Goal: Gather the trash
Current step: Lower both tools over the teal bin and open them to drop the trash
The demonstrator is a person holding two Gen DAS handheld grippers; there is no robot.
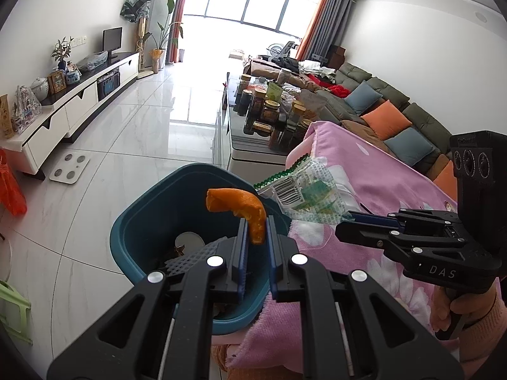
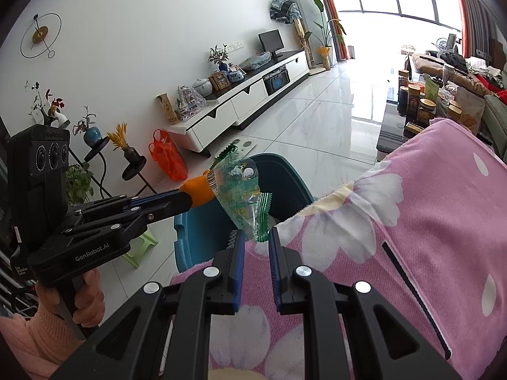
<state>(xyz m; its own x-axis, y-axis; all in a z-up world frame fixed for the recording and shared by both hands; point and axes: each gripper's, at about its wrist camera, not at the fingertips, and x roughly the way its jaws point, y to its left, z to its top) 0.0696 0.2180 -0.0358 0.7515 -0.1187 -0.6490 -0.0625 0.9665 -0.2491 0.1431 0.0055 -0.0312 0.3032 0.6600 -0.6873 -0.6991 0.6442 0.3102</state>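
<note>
Left gripper [image 1: 256, 226] with peel [image 1: 236, 207] above bin [image 1: 133, 221]

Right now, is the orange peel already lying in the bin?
No, the orange peel is pinched in the left gripper, held above the open bin.

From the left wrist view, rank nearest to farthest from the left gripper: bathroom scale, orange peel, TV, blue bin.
1. Orange peel, pinched in the left gripper.
2. Blue bin, just below and ahead.
3. Bathroom scale, on the floor, left.
4. TV, far left on the cabinet.
</note>
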